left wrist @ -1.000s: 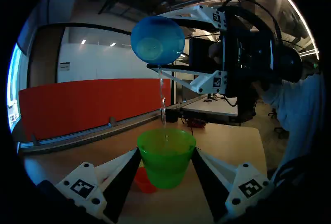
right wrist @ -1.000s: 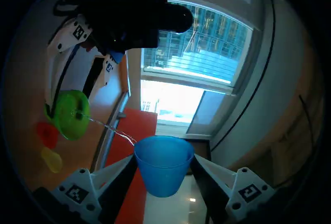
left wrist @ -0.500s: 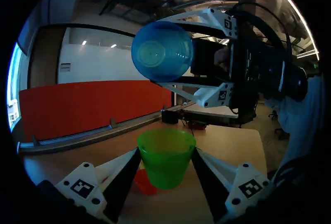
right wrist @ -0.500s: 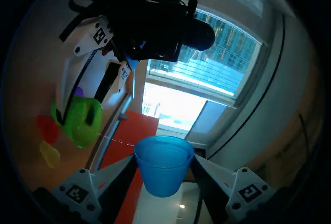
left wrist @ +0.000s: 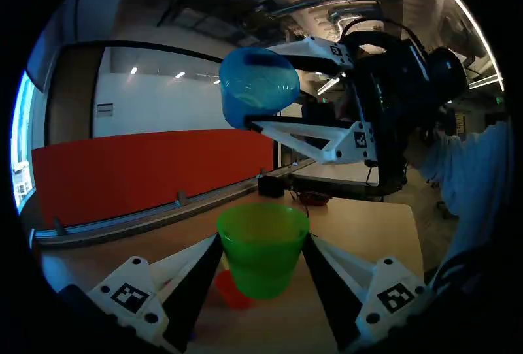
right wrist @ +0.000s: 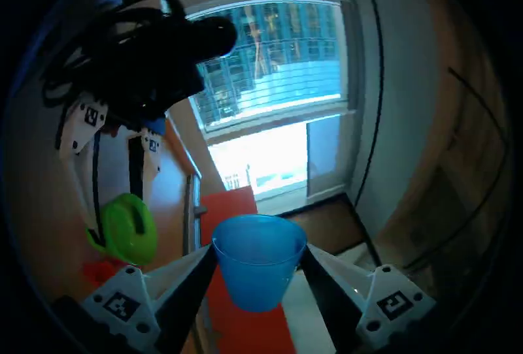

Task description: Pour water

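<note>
Your left gripper (left wrist: 262, 244) pinches the green cup (left wrist: 263, 259) at the bottom middle of the left gripper view, one finger pressed against each side, and the cup stands upright with its mouth up. Its wall is cloudy, so you cannot read a water level through it.

In the upper middle of that view, well above the green cup and apart from it, the blue cup (left wrist: 256, 89) is tilted between two white fingers. A dark band runs across its top edge, and it is hard to tell which way its mouth faces or whether any water sits inside. The black body behind those fingers hides most of the hand holding it. A pale sleeve (left wrist: 472, 177) is cut off at the right edge.

A red cup (left wrist: 230, 289) on the table (left wrist: 366, 223) peeks out at lower left of the green cup, mostly hidden by that cup and the left finger. The red wall panel (left wrist: 131, 164) fills the left background.

In the right gripper view, your right gripper (right wrist: 259, 264) clamps the blue cup at the bottom middle, both fingers tight on its sides. The green cup appears small at the lower left, held between white fingers under a tangle of dark cables (right wrist: 124, 60). A red shape just below it is half covered by the near finger. The bright window (right wrist: 274, 93) washes out the centre.
</note>
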`<state>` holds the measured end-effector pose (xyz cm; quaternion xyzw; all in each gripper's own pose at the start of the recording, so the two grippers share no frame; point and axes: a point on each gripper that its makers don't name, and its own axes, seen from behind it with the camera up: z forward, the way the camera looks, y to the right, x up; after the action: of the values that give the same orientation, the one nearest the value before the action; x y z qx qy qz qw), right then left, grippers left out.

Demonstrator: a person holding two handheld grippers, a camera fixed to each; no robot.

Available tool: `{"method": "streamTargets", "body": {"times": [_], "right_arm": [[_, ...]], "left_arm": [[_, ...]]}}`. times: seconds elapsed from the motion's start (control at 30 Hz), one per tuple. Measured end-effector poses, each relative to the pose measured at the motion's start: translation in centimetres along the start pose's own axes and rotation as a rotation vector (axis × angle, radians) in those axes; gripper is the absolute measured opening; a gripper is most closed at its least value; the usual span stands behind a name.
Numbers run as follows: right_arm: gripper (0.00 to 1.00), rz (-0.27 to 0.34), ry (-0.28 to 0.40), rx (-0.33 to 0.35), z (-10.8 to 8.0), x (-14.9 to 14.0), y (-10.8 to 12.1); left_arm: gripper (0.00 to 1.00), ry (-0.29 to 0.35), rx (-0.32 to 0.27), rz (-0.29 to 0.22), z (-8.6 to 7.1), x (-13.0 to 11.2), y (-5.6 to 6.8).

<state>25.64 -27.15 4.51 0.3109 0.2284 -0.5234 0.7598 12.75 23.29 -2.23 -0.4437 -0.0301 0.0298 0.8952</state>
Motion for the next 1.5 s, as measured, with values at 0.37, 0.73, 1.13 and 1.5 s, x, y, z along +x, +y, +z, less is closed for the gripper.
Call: {"method": "streamTargets", "body": {"times": [0.37,0.73,1.13,1.5], "right_arm": [[0.89,0.622,-0.013,0.005,-2.6,-0.9,-1.3],[0.89,1.075,-0.023,0.038,-4.3,-1.8,-1.7],[0.89,1.148,-0.067,0.056,-5.5,-4.0,-3.4],[0.90,1.163,-0.106,0.105,-6.5,-5.7,-7.3]], "left_arm": [[0.85,0.001,0.020,0.013,-0.3,0.5,-0.8],[0.84,0.008,0.047,0.017,-0.8,1.2,-2.0],[0.85,-0.007,0.095,0.024,-2.0,1.2,-4.4],[0.85,-0.068,0.110,0.027,-2.8,-1.3,-5.5]]}}
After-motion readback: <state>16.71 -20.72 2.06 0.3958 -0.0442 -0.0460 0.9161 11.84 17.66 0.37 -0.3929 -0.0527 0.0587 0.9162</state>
